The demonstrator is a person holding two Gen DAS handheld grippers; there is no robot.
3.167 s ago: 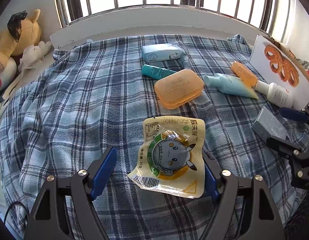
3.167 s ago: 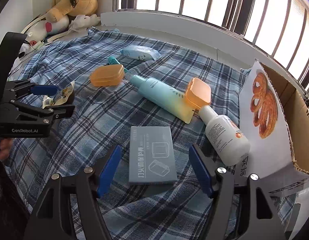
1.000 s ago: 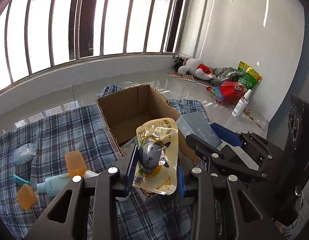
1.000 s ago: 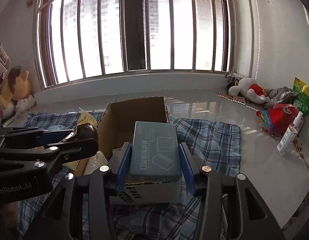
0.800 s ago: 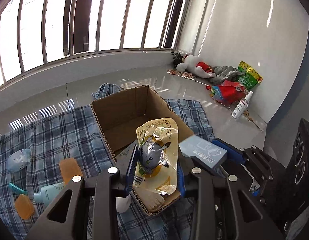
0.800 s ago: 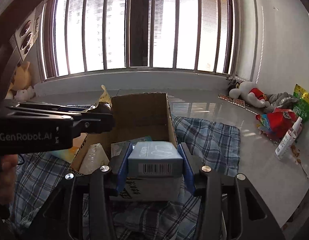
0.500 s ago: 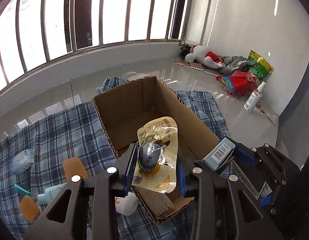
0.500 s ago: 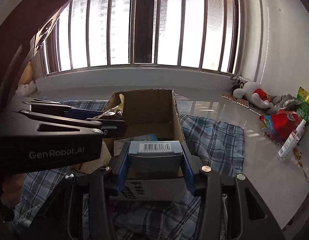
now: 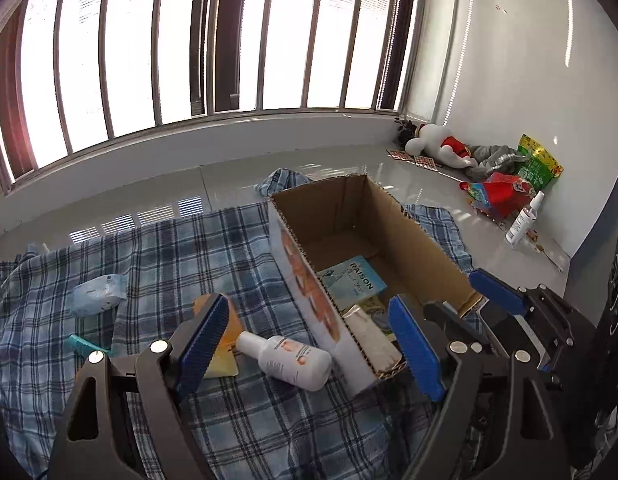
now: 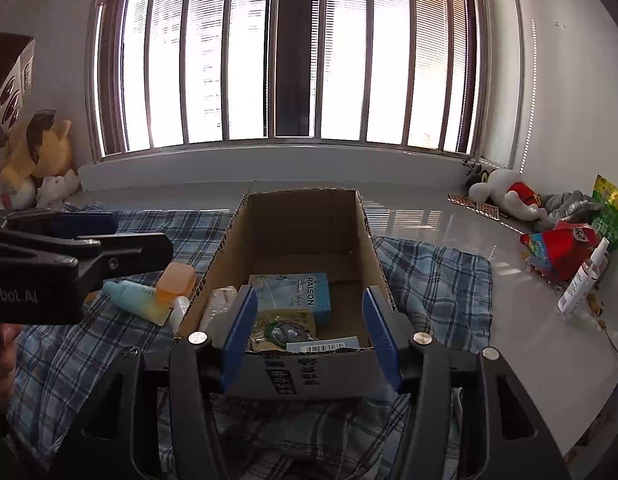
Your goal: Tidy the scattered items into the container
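Far left on the plaid blanket: pale blue wipes pack, well apart from the box; a teal tube tip pokes out nearer the camera. Next, orange soap case resting on the blue-green tube. White lotion bottle lies on its side, just beside the box's printed outer wall. Left gripper is spread wide, nothing between the blue pads, hanging over the bottle and the box's near-left corner. Cardboard box sits open-topped on the blanket. Inside: blue RAISON packet flat on the floor of the box, yellow snack pouch overlapping its near edge, grey box with barcode against the near wall, a whitish wrapped item along the left wall. Right gripper is released too, pads empty, straddling the near wall above the pouch and barcode box.
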